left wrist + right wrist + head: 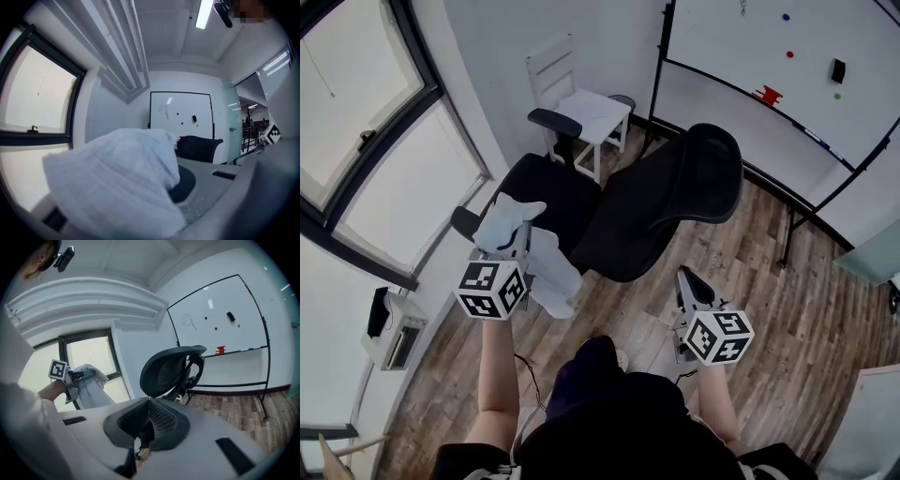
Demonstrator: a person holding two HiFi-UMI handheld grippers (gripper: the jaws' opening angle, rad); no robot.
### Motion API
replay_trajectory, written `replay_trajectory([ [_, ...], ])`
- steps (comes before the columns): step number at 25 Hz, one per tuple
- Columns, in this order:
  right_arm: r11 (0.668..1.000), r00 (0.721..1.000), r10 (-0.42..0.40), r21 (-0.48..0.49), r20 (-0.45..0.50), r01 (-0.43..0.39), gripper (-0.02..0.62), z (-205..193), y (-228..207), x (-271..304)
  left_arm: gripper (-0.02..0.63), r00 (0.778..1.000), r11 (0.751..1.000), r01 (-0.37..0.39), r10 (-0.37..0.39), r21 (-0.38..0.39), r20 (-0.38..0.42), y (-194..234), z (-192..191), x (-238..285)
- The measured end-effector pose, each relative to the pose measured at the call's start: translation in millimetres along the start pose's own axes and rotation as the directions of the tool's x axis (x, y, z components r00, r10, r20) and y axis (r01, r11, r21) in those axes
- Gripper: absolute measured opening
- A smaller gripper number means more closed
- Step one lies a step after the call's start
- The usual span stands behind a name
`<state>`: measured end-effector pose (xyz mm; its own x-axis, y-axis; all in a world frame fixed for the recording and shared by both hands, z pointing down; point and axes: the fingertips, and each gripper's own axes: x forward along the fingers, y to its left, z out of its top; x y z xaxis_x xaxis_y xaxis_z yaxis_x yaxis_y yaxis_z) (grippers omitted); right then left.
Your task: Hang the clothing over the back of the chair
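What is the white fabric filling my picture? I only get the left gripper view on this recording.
Observer: It is white clothing. The left gripper is shut on it, and the rest hangs down below.
Reviewer: Is it on the chair?
Observer: Not on the chair back, which is bare. The clothing hangs near the seat.
Reviewer: And the other gripper?
Observer: The right gripper has its fingers together with nothing between them, and it faces the chair back.
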<state>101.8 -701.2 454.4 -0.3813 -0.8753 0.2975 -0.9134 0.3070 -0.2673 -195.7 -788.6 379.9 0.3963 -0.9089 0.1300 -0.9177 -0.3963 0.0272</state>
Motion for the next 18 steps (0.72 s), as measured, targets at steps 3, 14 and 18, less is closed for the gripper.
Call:
replay_trajectory([
  [3,0.999,0.999,-0.044,0.019,0.029,0.044,0.029,20.4,-2.9,6.3,0.008,0.999,0.999,0.043,-0.043,0.017,0.000,6.4,20.2,28.0],
  [14,0.991,0.987,-0.126,-0.033,0.095,0.130,0.029,73.6,-6.9,10.4,0.008,0.984,0.977,0.157,-0.168,0.141,0.066,5.3,105.2,104.1],
  [18,0.988,0.983,-0.144,-0.037,0.112,0.149,0.029,81.6,-8.9,7.5,0.008,0.973,0.968,0.186,-0.205,0.169,0.106,-2.5,134.6,119.2],
])
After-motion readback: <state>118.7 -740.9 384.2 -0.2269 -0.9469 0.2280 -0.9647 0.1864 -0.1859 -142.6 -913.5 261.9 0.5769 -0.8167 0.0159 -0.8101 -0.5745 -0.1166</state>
